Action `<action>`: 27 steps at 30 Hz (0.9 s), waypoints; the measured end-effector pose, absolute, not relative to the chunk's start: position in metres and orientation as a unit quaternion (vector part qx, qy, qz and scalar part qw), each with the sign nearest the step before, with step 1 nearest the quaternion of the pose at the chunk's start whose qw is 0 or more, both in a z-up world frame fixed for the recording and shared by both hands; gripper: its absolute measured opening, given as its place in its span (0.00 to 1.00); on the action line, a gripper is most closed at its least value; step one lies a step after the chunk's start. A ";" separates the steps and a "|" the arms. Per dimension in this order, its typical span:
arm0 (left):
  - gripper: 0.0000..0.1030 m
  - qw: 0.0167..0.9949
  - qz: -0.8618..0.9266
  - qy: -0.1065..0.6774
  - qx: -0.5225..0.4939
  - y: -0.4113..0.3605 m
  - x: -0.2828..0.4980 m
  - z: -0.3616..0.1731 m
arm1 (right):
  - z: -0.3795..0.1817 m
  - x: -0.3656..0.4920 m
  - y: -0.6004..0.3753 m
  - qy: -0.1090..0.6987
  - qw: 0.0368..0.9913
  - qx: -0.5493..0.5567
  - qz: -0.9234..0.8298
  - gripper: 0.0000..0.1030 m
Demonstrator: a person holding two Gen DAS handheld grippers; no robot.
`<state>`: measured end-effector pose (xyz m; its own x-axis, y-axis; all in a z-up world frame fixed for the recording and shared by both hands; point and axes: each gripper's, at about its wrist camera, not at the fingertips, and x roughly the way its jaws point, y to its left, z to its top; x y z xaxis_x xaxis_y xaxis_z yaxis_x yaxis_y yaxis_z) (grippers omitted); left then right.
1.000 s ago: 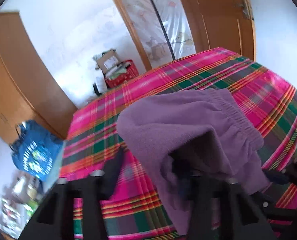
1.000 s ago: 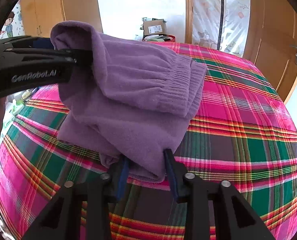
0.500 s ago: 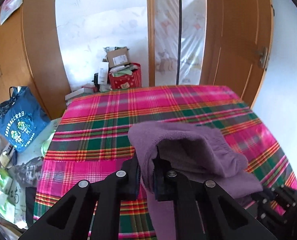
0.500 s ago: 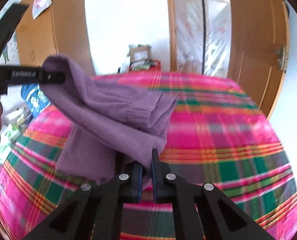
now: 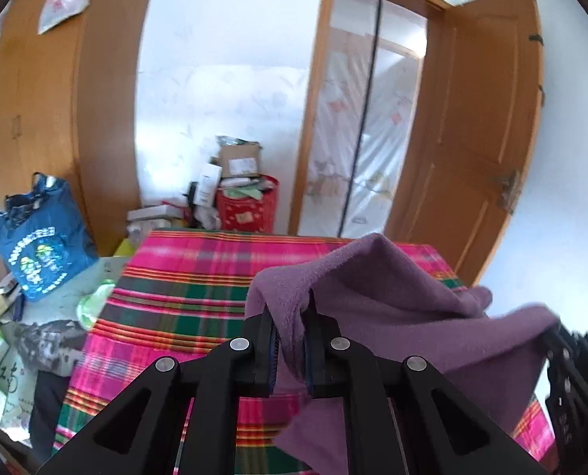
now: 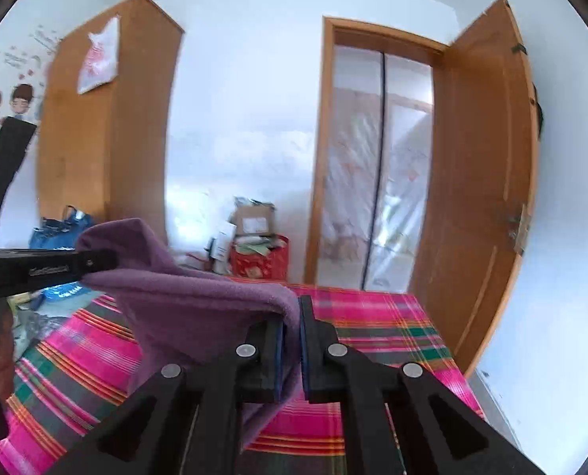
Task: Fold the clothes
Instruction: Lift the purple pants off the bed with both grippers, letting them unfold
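Note:
A purple fleece garment (image 5: 392, 301) hangs lifted above the pink and green plaid bed cover (image 5: 183, 289). My left gripper (image 5: 290, 332) is shut on one corner of it, cloth bunched between the pads. My right gripper (image 6: 292, 324) is shut on another corner of the purple garment (image 6: 191, 304), which sags between the two grips. In the right wrist view the left gripper (image 6: 96, 263) holds the cloth at the left, with a hand (image 6: 0, 360) below it. In the left wrist view the right gripper's black body (image 5: 571, 376) shows at the right edge.
Beyond the bed's far edge stand a red basket (image 5: 246, 208) with boxes, a blue bag (image 5: 40, 237) and floor clutter at the left. A wooden wardrobe (image 6: 107, 126) is at the left and an open wooden door (image 6: 488, 198) at the right.
Both grippers closed on the purple garment and rose, lifting it off the bed. The left wrist view rolled upright, and both views now show more wall and less bed.

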<state>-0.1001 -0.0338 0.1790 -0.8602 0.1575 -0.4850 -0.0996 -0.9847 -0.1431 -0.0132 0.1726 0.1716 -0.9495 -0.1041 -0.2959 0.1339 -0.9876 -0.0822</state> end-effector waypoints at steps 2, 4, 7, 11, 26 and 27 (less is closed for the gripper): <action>0.10 0.051 0.960 -0.066 -0.266 -0.046 -0.101 0.174 | 0.167 -0.011 0.165 0.056 0.084 0.163 -0.982 0.07; 0.10 0.036 0.957 -0.073 -0.277 -0.058 -0.102 0.166 | 0.153 -0.012 0.157 0.054 0.110 0.193 -0.973 0.07; 0.10 0.016 0.951 -0.080 -0.297 -0.075 -0.101 0.149 | 0.131 -0.013 0.147 0.038 0.155 0.236 -0.958 0.07; 0.10 -0.008 0.948 -0.088 -0.305 -0.092 -0.098 0.135 | 0.109 -0.004 0.130 0.005 0.240 0.279 -0.930 0.07; 0.10 -0.081 0.925 -0.161 -0.334 -0.168 -0.082 0.084 | 0.075 -0.002 0.170 -0.063 0.295 0.357 -0.884 0.30; 0.10 -0.085 0.922 -0.166 -0.338 -0.173 -0.081 0.080 | 0.070 -0.009 0.177 -0.068 0.274 0.366 -0.887 0.31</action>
<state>-0.0811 -0.1731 0.0797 -0.7570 -0.0440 -0.6519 0.2687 -0.9304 -0.2492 -0.0089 0.1773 0.0705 -0.5824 -0.5355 -0.6116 0.4361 -0.8408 0.3209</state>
